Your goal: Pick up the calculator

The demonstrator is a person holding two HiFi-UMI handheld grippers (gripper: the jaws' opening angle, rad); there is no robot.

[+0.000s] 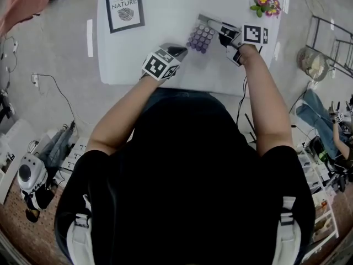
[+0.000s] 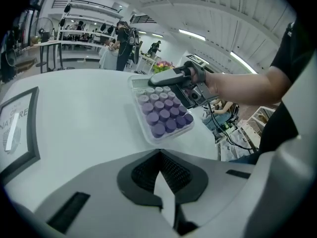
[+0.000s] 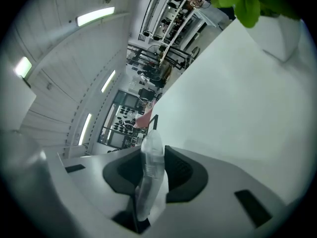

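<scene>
The calculator [image 1: 201, 37] has purple round keys in a clear case and is near the right side of the white table [image 1: 165, 10]. My right gripper [image 1: 220, 31] is shut on its far display end. In the right gripper view the clear edge of the calculator [image 3: 151, 152] stands edge-on between the pads. In the left gripper view the calculator [image 2: 161, 110] is tilted, with the right gripper [image 2: 166, 78] clamped on its top end. My left gripper [image 1: 177, 51] hovers near the table's front edge, just left of the calculator, its jaws [image 2: 161, 182] together with nothing in them.
A framed "Nature" print [image 1: 125, 6] lies at the table's back left. A small potted flower [image 1: 266, 4] stands at the back right corner, close behind the right gripper. Cables and shelving stand on the floor around the table.
</scene>
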